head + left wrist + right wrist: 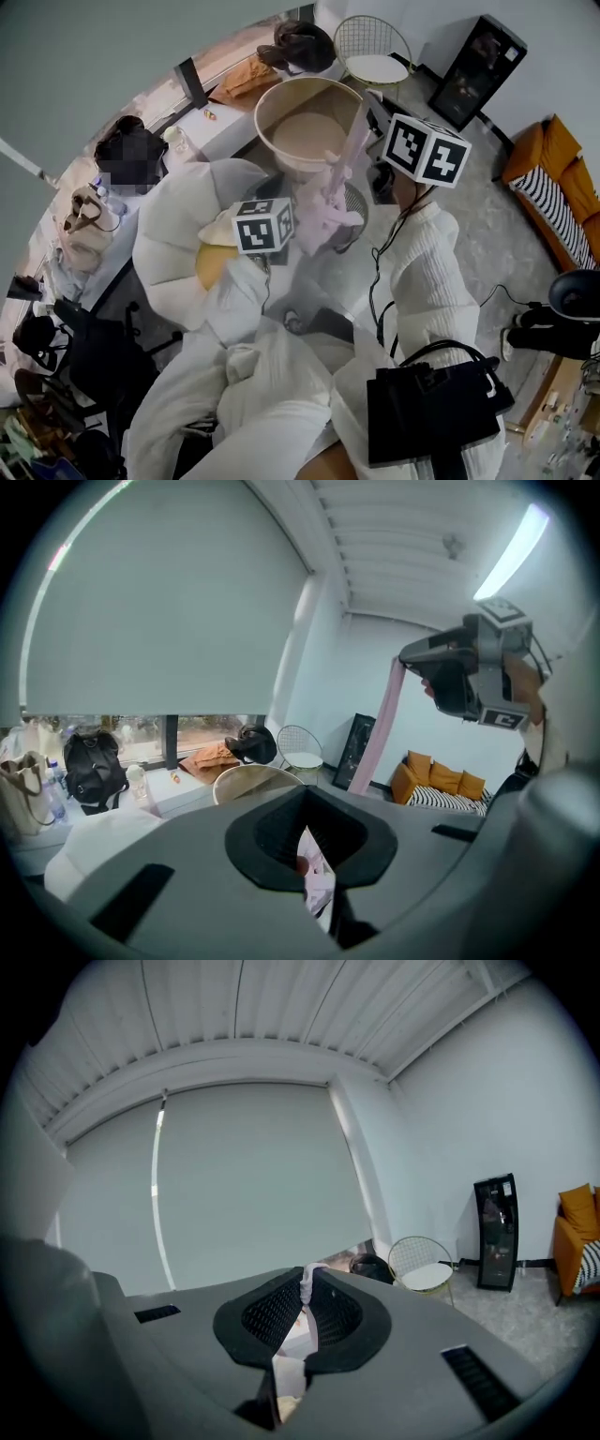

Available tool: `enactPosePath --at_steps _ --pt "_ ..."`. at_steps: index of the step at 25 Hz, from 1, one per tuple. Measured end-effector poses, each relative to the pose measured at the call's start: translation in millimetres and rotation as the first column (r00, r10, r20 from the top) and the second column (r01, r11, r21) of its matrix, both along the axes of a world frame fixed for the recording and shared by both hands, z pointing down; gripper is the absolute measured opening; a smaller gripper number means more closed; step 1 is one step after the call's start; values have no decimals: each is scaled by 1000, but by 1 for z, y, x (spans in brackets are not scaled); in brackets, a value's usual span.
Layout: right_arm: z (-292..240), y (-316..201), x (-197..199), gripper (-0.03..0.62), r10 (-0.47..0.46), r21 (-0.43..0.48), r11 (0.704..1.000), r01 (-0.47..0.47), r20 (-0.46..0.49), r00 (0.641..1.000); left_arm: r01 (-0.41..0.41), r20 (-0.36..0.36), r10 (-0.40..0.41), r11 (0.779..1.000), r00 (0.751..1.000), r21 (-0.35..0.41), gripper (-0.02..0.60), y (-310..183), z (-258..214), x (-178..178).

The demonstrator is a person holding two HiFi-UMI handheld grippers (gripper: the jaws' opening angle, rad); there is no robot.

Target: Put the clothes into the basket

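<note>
A pale pink garment [326,199] hangs stretched between my two grippers, just in front of the round beige basket [281,94], which looks empty inside. My left gripper [298,223] is shut on the garment's lower end, and pink cloth [317,878] shows between its jaws. My right gripper [367,112] is held higher, over the basket's near right rim, shut on the upper end. In the left gripper view the garment [380,733] runs down as a long strip from the right gripper [427,679]. White-pink cloth [298,1330] fills the right gripper's [303,1288] jaws.
A white cushioned seat [173,246] lies left of the basket. Behind it are a wire chair [372,45], a black cabinet [483,66] and brown clothes [246,77] on the sill. An orange sofa [555,173] stands at the right. A black handbag [431,412] hangs on the person's arm.
</note>
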State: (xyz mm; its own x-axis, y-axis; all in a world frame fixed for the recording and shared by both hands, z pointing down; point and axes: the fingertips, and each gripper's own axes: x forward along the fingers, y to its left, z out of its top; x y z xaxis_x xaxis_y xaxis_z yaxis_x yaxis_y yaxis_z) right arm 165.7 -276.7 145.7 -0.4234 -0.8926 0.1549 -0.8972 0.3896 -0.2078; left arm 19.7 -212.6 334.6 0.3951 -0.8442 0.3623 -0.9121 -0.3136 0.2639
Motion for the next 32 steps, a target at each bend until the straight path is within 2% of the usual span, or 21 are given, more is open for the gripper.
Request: enactPosePath --at_steps 4,8,13,18,24,32 --pt "10 -15 21 37 30 -21 999 -30 -6 1000 -27 9 28 999 1000 -34 6 -9 16 20" --pt "23 -32 39 37 33 -46 998 -33 12 999 -31 15 31 999 999 -34 6 -27 13 41" --pt "30 -48 49 37 20 -67 998 -21 -12 1000 -36 10 37 999 999 -18 6 -45 6 59" --pt "49 -57 61 37 0 -106 994 -3 -26 1000 -36 2 36 998 999 -43 6 -55 16 79" --pt "97 -69 76 37 2 -196 981 -4 -6 1000 -39 25 42 994 999 -106 6 -57 44 91" --pt "184 -80 84 37 -1 -333 943 5 11 1000 17 21 -14 988 1000 -154 6 -63 86 88"
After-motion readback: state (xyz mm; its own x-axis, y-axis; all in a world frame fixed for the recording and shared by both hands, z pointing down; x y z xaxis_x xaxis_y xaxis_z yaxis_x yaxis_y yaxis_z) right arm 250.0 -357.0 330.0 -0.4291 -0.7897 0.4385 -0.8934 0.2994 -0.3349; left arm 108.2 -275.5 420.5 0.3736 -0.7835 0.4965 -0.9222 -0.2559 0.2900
